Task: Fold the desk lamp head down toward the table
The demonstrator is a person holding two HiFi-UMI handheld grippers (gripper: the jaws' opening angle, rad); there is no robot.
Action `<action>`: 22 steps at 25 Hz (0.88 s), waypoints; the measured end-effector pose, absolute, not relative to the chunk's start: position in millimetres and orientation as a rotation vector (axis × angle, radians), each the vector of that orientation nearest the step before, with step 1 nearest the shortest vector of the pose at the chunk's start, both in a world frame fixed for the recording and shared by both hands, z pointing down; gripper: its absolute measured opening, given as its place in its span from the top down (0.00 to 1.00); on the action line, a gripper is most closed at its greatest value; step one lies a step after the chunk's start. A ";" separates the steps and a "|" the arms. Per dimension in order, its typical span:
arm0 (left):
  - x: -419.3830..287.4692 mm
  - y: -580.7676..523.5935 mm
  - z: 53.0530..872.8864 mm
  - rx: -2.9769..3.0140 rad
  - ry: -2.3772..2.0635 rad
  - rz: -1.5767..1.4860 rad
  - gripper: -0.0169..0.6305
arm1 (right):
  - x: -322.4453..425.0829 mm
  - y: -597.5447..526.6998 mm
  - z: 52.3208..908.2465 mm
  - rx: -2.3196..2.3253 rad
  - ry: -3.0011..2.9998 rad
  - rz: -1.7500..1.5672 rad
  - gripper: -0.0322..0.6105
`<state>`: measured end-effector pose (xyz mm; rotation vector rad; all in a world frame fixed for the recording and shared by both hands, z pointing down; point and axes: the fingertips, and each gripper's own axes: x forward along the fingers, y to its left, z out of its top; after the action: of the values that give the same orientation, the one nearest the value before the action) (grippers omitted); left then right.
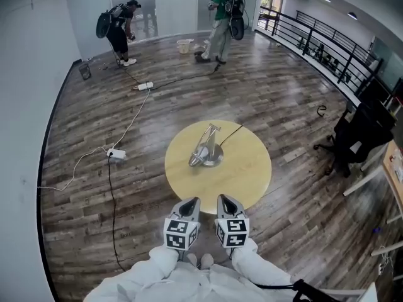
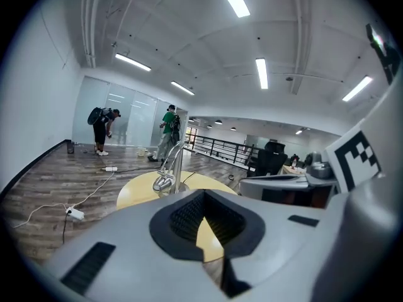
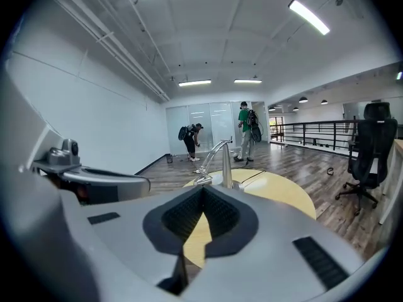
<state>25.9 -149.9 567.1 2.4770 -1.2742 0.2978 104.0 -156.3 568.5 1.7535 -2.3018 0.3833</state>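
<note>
The round table (image 1: 245,175) stands alone in the middle of a wide wooden floor (image 1: 283,106), with bare boards all the way round its curved edge. To the left, a white power strip (image 1: 116,154) and its trailing cables lie on the floor, well apart from the table. To the right, a black office chair (image 1: 356,137) sits near a railing (image 1: 315,39) that runs along that side of the room. At the far end are one person (image 1: 119,27) and another person (image 1: 221,17), both well away.

The left gripper (image 1: 191,201) and the right gripper (image 1: 225,198) are held side by side at the table's near edge, just beside each other and pointing across the top. Each has its jaws closed together with nothing between the pads.

The desk lamp (image 1: 206,148) stands near the middle of the table, ahead of both grippers and apart from them. Its arm arches over and its head hangs low beside the base, on the left in the head view. I cannot tell whether the head touches the table. A black cord (image 1: 232,133) runs from the base towards the far edge.
</note>
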 end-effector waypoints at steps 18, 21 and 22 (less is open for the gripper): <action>19.4 -135.7 574.0 2.395 -1.298 0.284 0.97 | 103.8 -152.9 557.3 1.736 -2.336 0.353 0.93; 17.0 -136.6 574.3 2.388 -1.290 0.273 0.97 | 104.7 -155.6 556.6 1.749 -2.331 0.352 0.93; 16.5 -136.8 574.5 2.391 -1.289 0.273 0.97 | 105.1 -156.1 556.6 1.755 -2.329 0.352 0.93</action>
<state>16.5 -136.8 574.5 2.3914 -1.2890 0.2735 105.1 -156.1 556.6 1.7549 -2.3287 0.3520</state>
